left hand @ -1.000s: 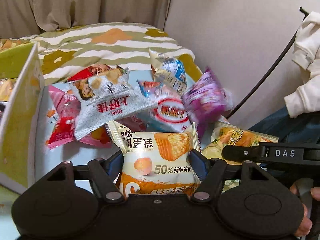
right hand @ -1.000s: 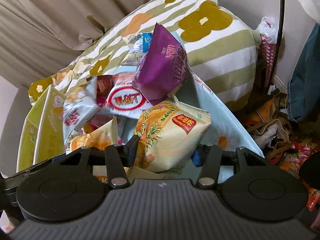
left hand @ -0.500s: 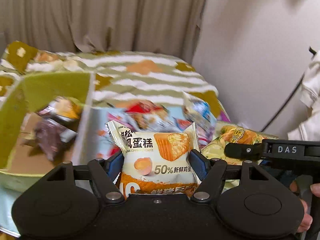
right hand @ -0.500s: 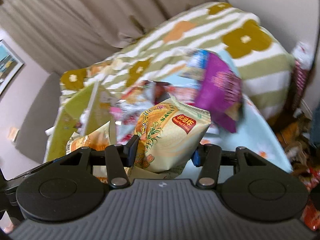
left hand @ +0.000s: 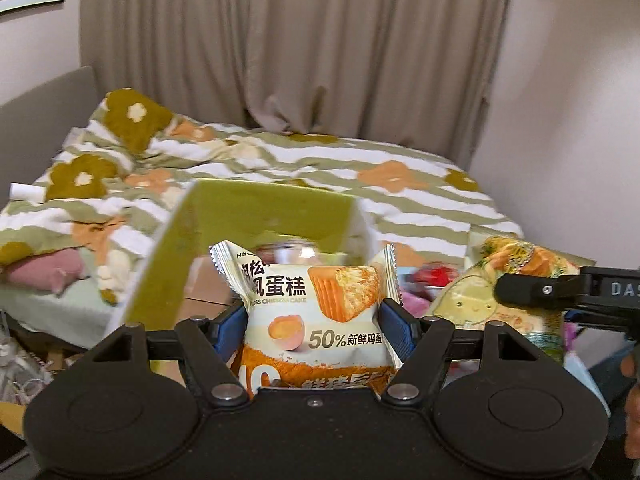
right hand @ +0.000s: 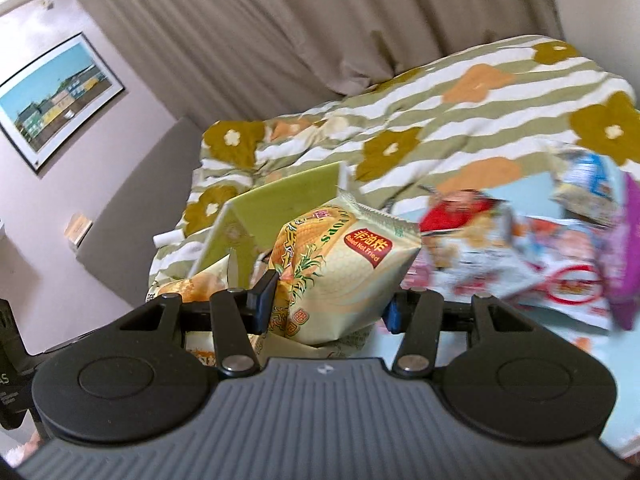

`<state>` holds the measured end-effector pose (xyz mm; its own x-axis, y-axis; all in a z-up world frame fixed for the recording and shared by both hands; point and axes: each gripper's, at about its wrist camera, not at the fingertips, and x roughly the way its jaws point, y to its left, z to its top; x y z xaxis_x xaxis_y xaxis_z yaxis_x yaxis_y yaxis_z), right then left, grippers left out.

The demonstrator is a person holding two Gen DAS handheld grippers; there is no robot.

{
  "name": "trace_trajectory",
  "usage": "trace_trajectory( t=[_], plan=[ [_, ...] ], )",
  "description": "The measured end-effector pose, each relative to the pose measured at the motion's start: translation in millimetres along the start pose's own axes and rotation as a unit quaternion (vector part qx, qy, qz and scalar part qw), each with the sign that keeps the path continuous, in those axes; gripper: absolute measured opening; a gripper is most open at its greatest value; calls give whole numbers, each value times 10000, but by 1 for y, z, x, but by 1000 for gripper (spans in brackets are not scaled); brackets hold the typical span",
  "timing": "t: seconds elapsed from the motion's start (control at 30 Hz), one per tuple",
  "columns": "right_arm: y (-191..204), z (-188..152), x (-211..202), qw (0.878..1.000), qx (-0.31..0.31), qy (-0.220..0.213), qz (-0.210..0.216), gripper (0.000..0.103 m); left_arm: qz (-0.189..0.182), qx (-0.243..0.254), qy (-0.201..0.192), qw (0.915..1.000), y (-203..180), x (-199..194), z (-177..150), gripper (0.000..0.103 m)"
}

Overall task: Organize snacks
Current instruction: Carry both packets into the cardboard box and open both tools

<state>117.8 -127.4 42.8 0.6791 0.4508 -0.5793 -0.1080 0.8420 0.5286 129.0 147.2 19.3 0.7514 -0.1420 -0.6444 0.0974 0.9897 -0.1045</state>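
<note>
Gripping a cake packet [left hand: 316,320], left gripper [left hand: 316,316] hides the box's [left hand: 256,216] blurred contents.

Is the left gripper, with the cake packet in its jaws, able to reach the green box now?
Probably yes. The left gripper holds the cake packet just before the open green box, and nothing stands between them.

A bed fills the room's middle, covered by a quilt [left hand: 280,168] striped in green and white with olive and orange flowers. Behind it hang beige curtains [left hand: 296,40] from wall to wall. A grey headboard [left hand: 44,108] stands at the bed's left end. A pink cushion [left hand: 48,272] lies at the near left edge of the bed. On the wall above the headboard hangs a framed picture [right hand: 56,96] of coloured houses under a blue sky.
</note>
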Motion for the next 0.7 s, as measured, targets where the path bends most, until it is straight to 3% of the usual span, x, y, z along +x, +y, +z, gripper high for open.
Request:
trace_trajectory(
  t=[0.2,0.37,0.4,0.47,0.53,0.7],
  plan=[
    [45,0,52,9996,-142,235,-105,66,108,2,222,9997,54,29,7,75],
    [70,-1,83,9985,-247,292,-399,66,-56,224,411,9989,75,52,7,77],
    [73,-2,87,9981,-268,295,-470,66,-98,282,453,9985,76,56,6,79],
    [80,-2,96,9972,-287,319,-613,66,-123,495,513,9974,77,60,4,96],
    [83,-4,102,9962,-309,348,-733,66,-131,686,453,9965,77,59,0,103],
    [92,-7,119,9927,-467,431,-1024,67,-59,744,571,9956,86,59,-8,103]
  ],
)
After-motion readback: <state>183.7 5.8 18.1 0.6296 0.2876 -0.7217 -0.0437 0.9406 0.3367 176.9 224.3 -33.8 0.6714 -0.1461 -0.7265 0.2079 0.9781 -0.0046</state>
